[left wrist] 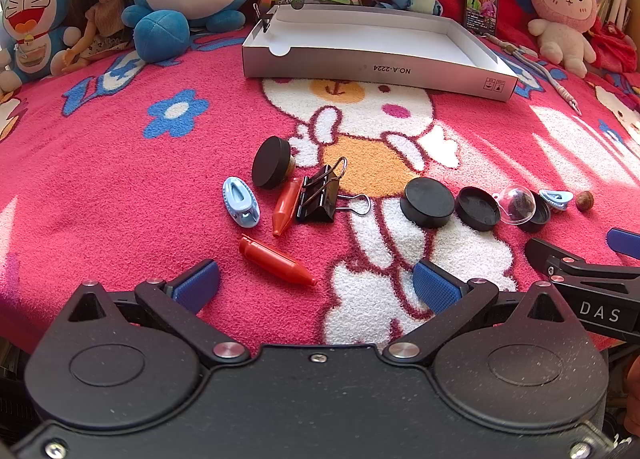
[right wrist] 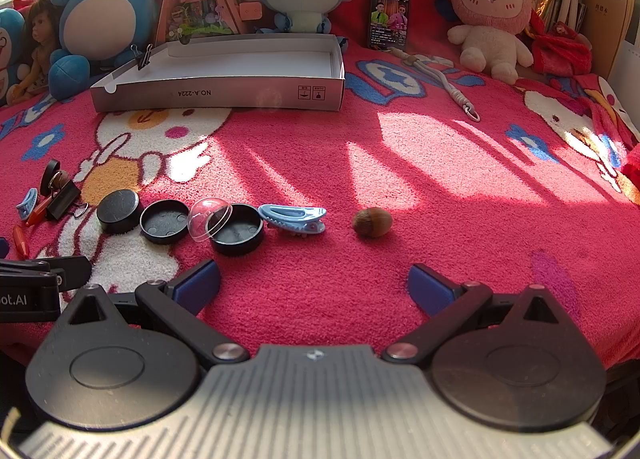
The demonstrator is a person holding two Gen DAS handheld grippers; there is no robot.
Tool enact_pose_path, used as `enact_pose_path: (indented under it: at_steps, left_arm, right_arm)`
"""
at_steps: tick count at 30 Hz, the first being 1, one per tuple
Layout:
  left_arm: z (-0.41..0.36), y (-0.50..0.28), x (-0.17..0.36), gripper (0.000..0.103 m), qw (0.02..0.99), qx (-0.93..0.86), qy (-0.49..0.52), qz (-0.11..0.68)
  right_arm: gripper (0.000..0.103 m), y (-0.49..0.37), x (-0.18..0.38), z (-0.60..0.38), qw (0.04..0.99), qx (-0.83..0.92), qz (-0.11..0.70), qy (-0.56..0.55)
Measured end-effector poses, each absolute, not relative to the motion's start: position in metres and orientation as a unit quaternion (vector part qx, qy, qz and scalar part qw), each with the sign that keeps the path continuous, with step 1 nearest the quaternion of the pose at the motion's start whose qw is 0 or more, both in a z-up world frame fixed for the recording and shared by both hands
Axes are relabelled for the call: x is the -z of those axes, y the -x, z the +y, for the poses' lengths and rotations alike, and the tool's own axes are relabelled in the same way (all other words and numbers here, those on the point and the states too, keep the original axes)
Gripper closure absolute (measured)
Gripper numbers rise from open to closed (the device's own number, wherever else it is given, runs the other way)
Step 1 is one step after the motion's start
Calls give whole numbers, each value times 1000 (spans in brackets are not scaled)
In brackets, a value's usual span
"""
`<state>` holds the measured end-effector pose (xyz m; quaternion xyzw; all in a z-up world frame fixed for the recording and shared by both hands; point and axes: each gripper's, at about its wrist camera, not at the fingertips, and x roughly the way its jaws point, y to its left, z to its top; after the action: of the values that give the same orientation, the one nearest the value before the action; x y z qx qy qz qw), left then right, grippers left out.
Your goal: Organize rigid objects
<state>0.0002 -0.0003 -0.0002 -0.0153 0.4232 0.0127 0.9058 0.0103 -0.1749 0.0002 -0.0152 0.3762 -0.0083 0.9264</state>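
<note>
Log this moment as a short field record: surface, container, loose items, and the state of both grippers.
surface: pink cartoon blanket
container: white cardboard box, open, nothing visible inside, a small clip on its left rim
loose items, left group: two red pens, black binder clip, blue hair clip, black round lid
loose items, right group: black lids, clear dome, second blue hair clip, brown nut
left gripper: fingers apart, holding nothing
right gripper: fingers apart, holding nothing

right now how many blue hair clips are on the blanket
2. One blue hair clip lies left of the upper red cap, near the binder clip. The other blue hair clip lies between the clear dome and the nut. None seems hidden.
</note>
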Motion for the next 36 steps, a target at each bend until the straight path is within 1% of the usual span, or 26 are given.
enact_pose_path:
  at_steps: [19,23,26,28,30,32,34,36]
  left_arm:
    - [0,0,0,0,906,-12,14,422]
    - [1,4,-1,0,911,0,7,412]
    - [6,6,0,0,916,11,3,402]
    - [8,7,1,0,918,16,0,396]
    - [8,9,3,0,921,22,-4,388]
    - [10,11,4,0,924,29,-4,381]
    - [13,13,2,1,925,34,0,378]
    - [16,17,1,6,928,42,-4,369]
  right_arm:
    - [0,-9,-1,-175,927,8,375,15]
    - [0,-9,0,-180,929,-5,370,10]
    - [0,-7,0,-184,933,-20,360,13]
    - [0,-5,4,-184,939,-26,343,13]
    - [0,1,11,-185,950,-29,310,16]
    - [0,4,12,-186,953,-31,300,16]
    - [0,4,8,-189,953,-31,300,13]
    - [0,6,4,-193,957,-29,289,4]
